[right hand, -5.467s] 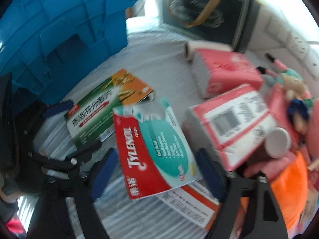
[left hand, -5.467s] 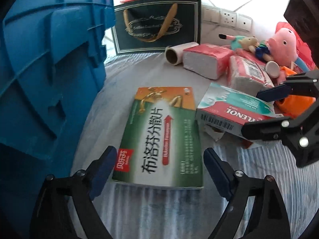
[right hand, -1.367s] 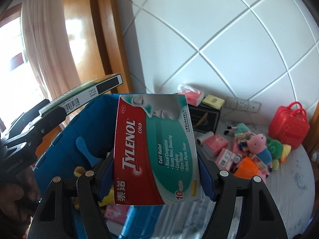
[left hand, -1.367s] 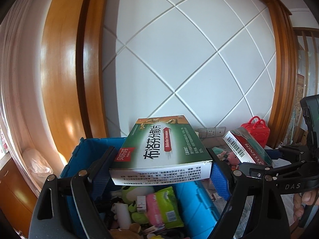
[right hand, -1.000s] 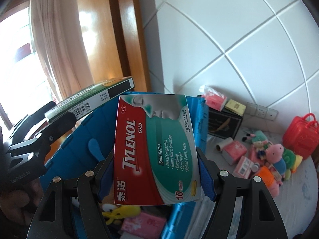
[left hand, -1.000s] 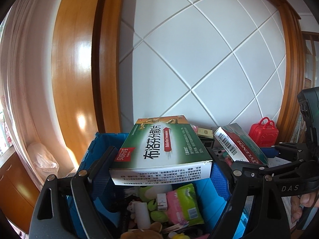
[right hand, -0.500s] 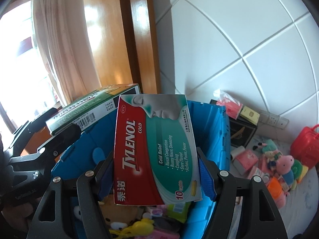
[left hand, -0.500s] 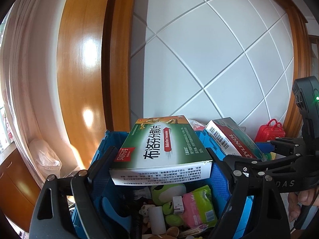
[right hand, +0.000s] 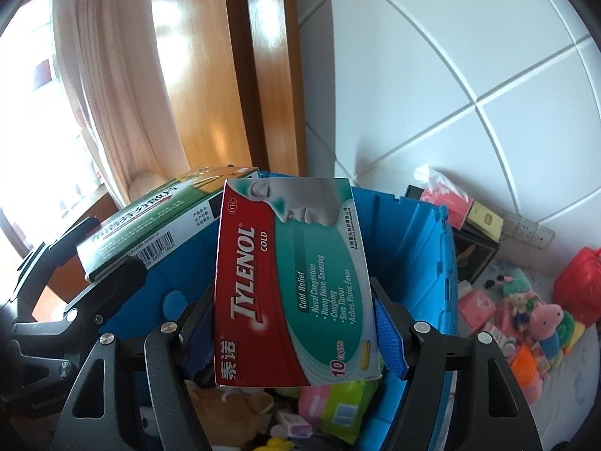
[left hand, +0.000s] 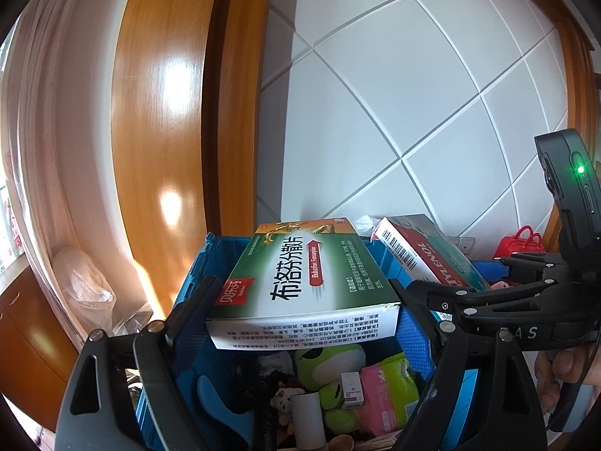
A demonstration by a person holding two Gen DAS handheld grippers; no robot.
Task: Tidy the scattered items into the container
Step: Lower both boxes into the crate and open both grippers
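Left wrist view: my left gripper [left hand: 302, 315] has its fingers clamped on the green medicine box [left hand: 304, 285], over the blue bin [left hand: 195, 274] full of toys. My right gripper [right hand: 293, 334] squeezes the Tylenol box [right hand: 289, 282] above that bin. Farther off, more toys [right hand: 541, 323] lie on the bed.

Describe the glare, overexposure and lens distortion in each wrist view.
Left wrist view: bright glare patches on the glossy wooden panel; the wall tile seams bow into curves from the fisheye; the green ibuprofen box is sharp and evenly lit.
Right wrist view: the window behind the curtain is blown out white; glare streaks the wooden door frame; the Tylenol box reads clearly.
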